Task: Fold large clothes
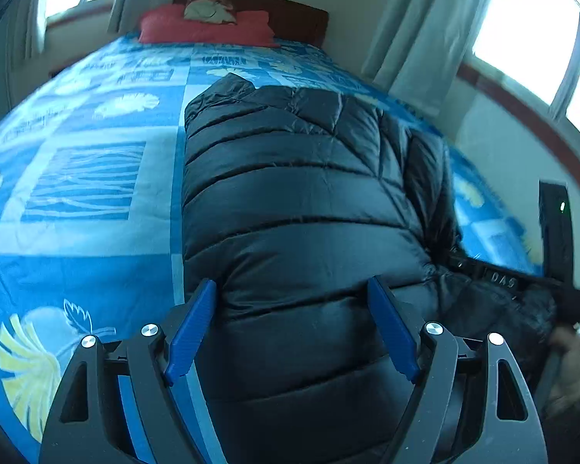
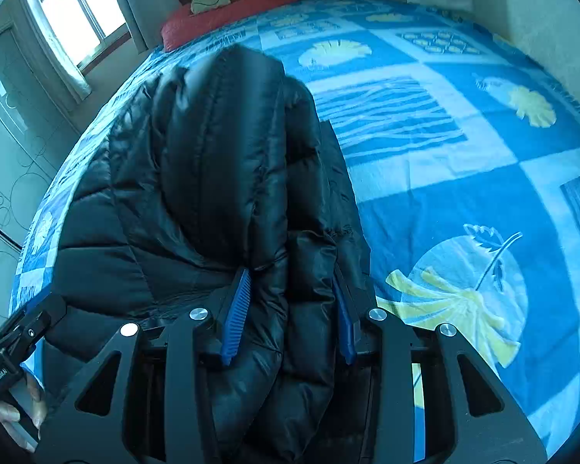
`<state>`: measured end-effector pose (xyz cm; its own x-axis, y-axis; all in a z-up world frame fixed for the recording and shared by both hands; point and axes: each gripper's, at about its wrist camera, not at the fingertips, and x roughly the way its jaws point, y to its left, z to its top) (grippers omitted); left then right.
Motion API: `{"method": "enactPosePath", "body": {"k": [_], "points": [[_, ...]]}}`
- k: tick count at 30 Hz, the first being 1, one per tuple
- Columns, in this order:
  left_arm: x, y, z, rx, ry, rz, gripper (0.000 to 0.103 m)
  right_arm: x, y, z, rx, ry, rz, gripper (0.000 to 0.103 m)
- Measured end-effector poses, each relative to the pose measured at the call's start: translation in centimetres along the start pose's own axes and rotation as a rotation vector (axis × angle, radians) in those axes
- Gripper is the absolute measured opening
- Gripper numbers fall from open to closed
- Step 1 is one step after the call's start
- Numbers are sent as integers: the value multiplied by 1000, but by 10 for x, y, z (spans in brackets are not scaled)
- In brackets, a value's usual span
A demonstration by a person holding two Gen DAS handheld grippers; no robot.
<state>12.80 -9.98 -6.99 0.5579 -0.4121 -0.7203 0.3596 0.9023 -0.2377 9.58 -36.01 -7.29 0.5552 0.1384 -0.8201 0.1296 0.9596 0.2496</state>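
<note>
Black puffer jacket (image 1: 297, 201) lies lengthwise on blue patterned bedspread (image 1: 89, 178), filling frame centre in both wrist views.

Right gripper (image 2: 292, 309): clenched on a thick bunched fold of the jacket, padding bulging between the pads, low centre of frame.

Left gripper (image 1: 294, 328): spread wide, jaws straddling the near hem, nothing pinched.

Judgement: the left should bite deep into the quilted edge before lifting. Slippery shell and springy fill; shallow grips likely slide.
</note>
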Motion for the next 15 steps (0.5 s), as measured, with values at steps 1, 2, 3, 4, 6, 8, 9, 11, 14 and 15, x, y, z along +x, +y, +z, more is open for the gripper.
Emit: {"method": "enactPosePath", "body": {"k": [1,2,3,4,6,8,9,11,14,15], "points": [[5,-6,-1,30,-3,22,78,3,-2,-1,-4,-3,-1,37],[9,-9,-2,40,-10,35,78,7,-4,-3,-3,-9,1,37],[12,-10,-3,40,-13,41,78,9,-5,-4,-2,-12,2,37],[15,-10,-4,41,-16,46,78,9,-5,-4,-4,-15,3,37],[14,-8,-5,38,-23,35,78,7,-4,-4,-15,-23,7,38],[10,-6,-6,27,-31,15,78,3,-4,-3,-8,-26,15,41],[7,-3,-7,20,-37,7,78,-1,-4,-3,-7,-28,13,42],[-2,4,-7,3,-44,-3,78,-10,-2,-2,-13,-36,-11,51],[-14,14,-7,-52,-47,-31,78,-37,4,-2,-23,-74,-52,57],[-20,18,-7,-73,-51,-42,78,-43,5,-2,-21,-87,-55,57]]}}
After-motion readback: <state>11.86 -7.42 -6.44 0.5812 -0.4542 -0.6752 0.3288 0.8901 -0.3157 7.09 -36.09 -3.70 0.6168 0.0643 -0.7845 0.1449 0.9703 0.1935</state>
